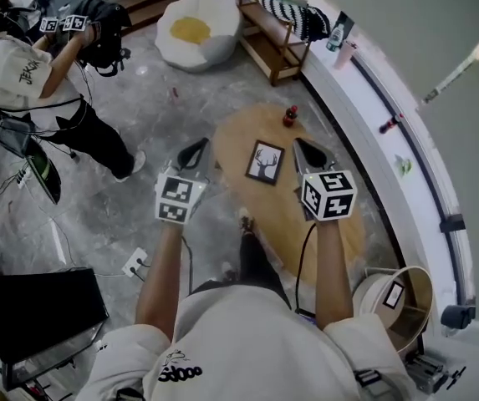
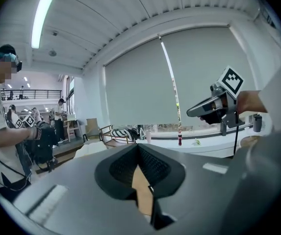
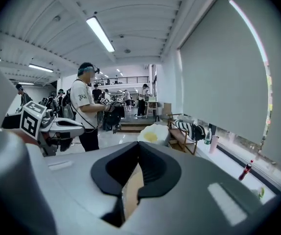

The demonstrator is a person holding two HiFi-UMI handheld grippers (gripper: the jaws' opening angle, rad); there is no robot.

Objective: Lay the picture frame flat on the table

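Observation:
The black picture frame (image 1: pixel 265 162), with a deer print, lies flat on the round wooden table (image 1: pixel 235 136), as seen in the head view. My left gripper (image 1: pixel 196 149) hovers to the frame's left and my right gripper (image 1: pixel 303 145) to its right, both clear of it. Each one's jaws meet at the tips with nothing between them. The left gripper view looks over its shut jaws (image 2: pixel 139 148) toward the right gripper (image 2: pixel 214 106). The right gripper view looks over its shut jaws (image 3: pixel 139 149) toward the left gripper (image 3: pixel 57 126). Neither gripper view shows the frame.
A small red bottle (image 1: pixel 290 116) stands at the table's far edge. A white window ledge (image 1: pixel 373 98) runs along the right. A fried-egg cushion (image 1: pixel 197 30) and a wooden bench (image 1: pixel 272 40) lie beyond. A round basket (image 1: pixel 394 299) sits near right. A person (image 1: pixel 22 73) works at left.

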